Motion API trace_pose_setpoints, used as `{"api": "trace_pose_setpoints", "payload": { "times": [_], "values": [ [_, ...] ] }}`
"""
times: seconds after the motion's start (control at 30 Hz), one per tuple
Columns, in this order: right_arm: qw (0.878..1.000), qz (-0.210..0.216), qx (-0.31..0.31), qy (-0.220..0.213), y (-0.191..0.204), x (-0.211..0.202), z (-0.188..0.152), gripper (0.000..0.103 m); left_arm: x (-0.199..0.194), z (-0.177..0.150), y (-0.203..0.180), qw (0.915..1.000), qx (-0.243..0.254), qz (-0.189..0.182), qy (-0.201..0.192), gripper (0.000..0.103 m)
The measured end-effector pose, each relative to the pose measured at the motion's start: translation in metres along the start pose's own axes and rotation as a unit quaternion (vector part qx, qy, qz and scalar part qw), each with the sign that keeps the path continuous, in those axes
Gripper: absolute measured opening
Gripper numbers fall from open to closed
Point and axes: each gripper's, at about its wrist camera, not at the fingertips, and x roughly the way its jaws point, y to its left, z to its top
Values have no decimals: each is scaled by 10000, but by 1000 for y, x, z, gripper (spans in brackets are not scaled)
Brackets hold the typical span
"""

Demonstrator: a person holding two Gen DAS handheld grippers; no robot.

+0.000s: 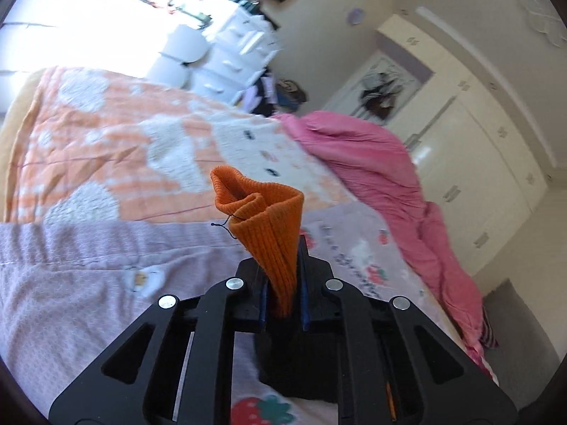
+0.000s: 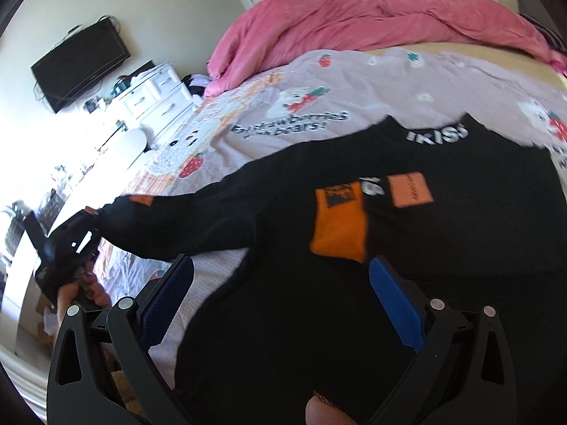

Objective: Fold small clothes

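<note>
Left tongs (image 1: 283, 283) clenched on the orange ribbed cuff (image 1: 262, 212), low centre of the left wrist view, cuff end flaring open above the blue pads; probably gripped there to carry the sleeve inward for a fold. Same pairing seen at the far left edge of the right wrist view: black sleeve (image 2: 198, 219) stretched out sideways from the black sweatshirt (image 2: 425, 248), its end meeting the other gripper and a hand (image 2: 81, 290). Sweatshirt spread flat across the centre and right of that view on the lilac strawberry-print bedsheet (image 2: 354, 81), collar lettering toward the top, presumably laid flat for neat folding. Right tongs (image 2: 280, 304) released, pads well apart, low in the frame over the lower body of the sweatshirt, holding nothing; contact with the cloth impossible to tell. Likely poised to pin or pinch the hem. Count: one sweatshirt, one sleeve in view, one orange cuff, one orange patch (image 2: 338, 223) and one paler label (image 2: 409, 189) on the chest. One pink duvet (image 2: 354, 21) bunched at the top, one orange-and-white blanket (image 1: 124, 134) at upper left of the left wrist view, one wall-mounted television (image 2: 81, 67).
</note>
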Motion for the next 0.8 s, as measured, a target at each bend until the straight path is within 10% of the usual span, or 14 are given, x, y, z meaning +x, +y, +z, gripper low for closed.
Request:
{"api": "trace_pose_setpoints", "payload": {
  "times": [0.47, 0.8],
  "values": [
    [9962, -643, 574, -88, -70, -42, -24, 99, -13, -46, -99, 9787, 872, -1756, 612, 4],
    [9914, -897, 929, -202, -103, -64, -32, 99, -6, -85, -140, 9513, 1562, -2319, 1295, 4]
  ]
}}
